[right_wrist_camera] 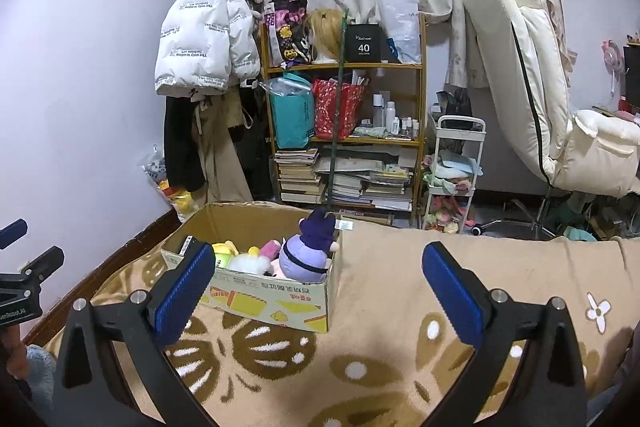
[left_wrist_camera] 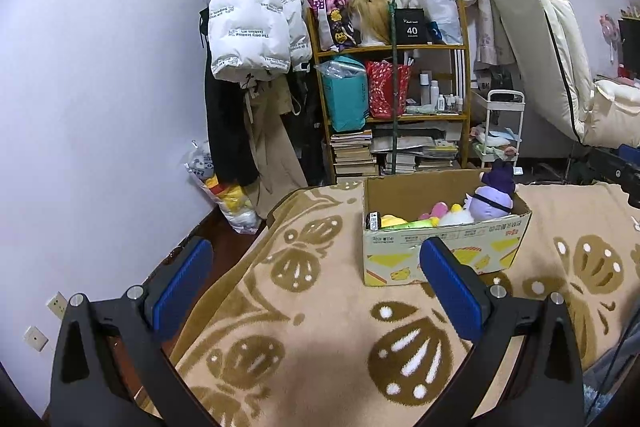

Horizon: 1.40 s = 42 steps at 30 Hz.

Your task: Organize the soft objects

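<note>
While both tools are held above the patterned blanket [left_wrist_camera: 320, 307], nothing is gripped by either. In the left wrist view, the left gripper [left_wrist_camera: 316, 267] is seen with its blue-padded fingers [left_wrist_camera: 182, 283] spread wide and nothing between them; the left finger hangs past the blanket's edge over the dark floor beside the lilac wall [left_wrist_camera: 100, 87], and the right finger is seen in front of the cardboard box [left_wrist_camera: 440, 251]. The box is set upright on the blanket, ahead and slightly to the right of this gripper, its top open. Inside it, soft toys are piled: a yellow-green plush [left_wrist_camera: 400, 222] toward the left, a pink one [left_wrist_camera: 434, 210] and a white one [left_wrist_camera: 456, 217] in the middle, and a purple plush with a dark hat [left_wrist_camera: 494, 197] against the right end, rising above the rim.

In the right wrist view, the right gripper [right_wrist_camera: 316, 267] is likewise shown spread apart and empty. The same box [right_wrist_camera: 280, 301] is found to its front left, partly covered by the left finger, with the purple plush [right_wrist_camera: 306, 255] leaning in the near right corner. To the right of the box, bare blanket [right_wrist_camera: 400, 307] is seen. Behind, a white puffer jacket [right_wrist_camera: 200, 39], a wooden shelf [right_wrist_camera: 344, 67] and a cream recliner chair [right_wrist_camera: 532, 75] are lined up from left to right.
</note>
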Each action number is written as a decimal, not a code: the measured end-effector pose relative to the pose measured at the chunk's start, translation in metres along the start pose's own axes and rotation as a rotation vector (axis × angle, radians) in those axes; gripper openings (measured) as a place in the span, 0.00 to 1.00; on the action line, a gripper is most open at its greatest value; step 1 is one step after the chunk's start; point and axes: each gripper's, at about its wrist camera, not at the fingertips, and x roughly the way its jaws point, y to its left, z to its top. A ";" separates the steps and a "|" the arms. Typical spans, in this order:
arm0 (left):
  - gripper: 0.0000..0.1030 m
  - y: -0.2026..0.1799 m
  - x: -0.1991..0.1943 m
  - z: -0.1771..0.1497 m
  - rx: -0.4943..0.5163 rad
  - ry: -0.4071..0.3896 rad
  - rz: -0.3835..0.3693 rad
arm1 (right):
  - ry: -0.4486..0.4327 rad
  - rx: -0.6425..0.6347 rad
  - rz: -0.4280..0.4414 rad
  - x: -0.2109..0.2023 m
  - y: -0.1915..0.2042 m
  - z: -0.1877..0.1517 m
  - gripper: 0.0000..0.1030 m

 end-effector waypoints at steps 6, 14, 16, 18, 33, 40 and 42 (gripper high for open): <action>0.99 -0.001 0.000 0.000 -0.001 0.000 -0.001 | 0.006 0.019 0.000 0.002 -0.004 -0.002 1.00; 0.99 -0.004 0.001 -0.003 0.018 -0.002 -0.012 | 0.029 0.073 0.008 0.007 -0.011 -0.006 1.00; 0.99 -0.006 0.001 -0.004 0.023 -0.004 -0.007 | 0.037 0.075 0.007 0.008 -0.010 -0.007 1.00; 0.99 -0.007 0.001 -0.005 0.025 -0.003 0.000 | 0.039 0.074 0.005 0.008 -0.010 -0.007 1.00; 0.99 -0.011 0.002 -0.005 0.020 -0.001 0.012 | 0.035 0.053 -0.003 0.008 -0.006 -0.009 1.00; 0.99 -0.011 0.003 -0.006 0.022 0.003 0.013 | 0.034 0.055 0.008 0.008 -0.008 -0.009 1.00; 0.99 -0.010 0.002 -0.006 0.022 0.000 0.020 | 0.038 0.062 0.016 0.008 -0.009 -0.008 1.00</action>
